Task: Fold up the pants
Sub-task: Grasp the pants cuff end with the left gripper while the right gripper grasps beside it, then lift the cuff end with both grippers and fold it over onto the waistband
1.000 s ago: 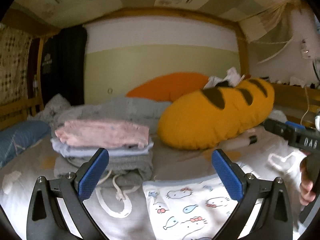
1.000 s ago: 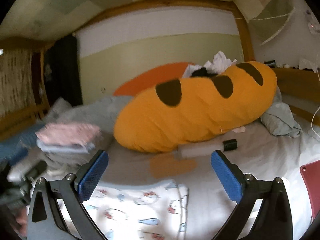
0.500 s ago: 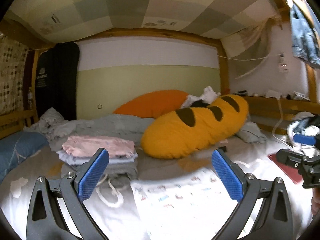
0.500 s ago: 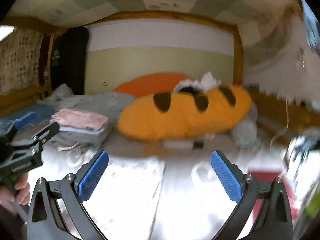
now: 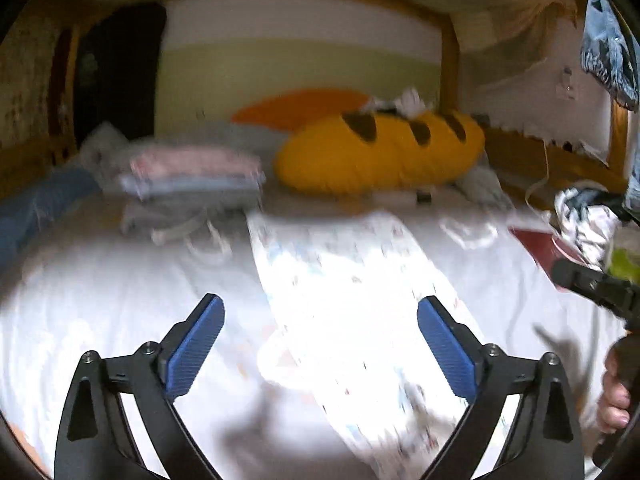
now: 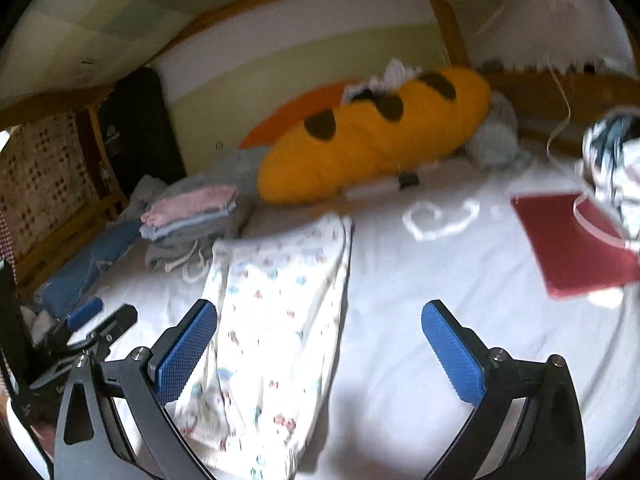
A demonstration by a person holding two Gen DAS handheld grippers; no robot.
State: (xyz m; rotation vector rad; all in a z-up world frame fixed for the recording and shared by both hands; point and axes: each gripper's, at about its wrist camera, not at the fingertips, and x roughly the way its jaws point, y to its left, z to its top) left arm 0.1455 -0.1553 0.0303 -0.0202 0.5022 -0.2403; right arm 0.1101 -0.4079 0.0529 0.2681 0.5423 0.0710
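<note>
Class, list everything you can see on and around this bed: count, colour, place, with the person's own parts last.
pants: one, white with small prints, flat mid-bed
bread-shaped pillow: one, yellow with brown patches, at the far wall
orange pillow: one, behind it
stack of folded clothes: one, pink, pale blue, grey, far left
red board: one, right side
crumpled cloth: one, white and dark, far right
bed sheet: one, white
left hand-held gripper: black, blue pads, open, jaws just closing slightly, nothing between
right hand-held gripper: same, open
hand: one, right edge of the left view
</note>
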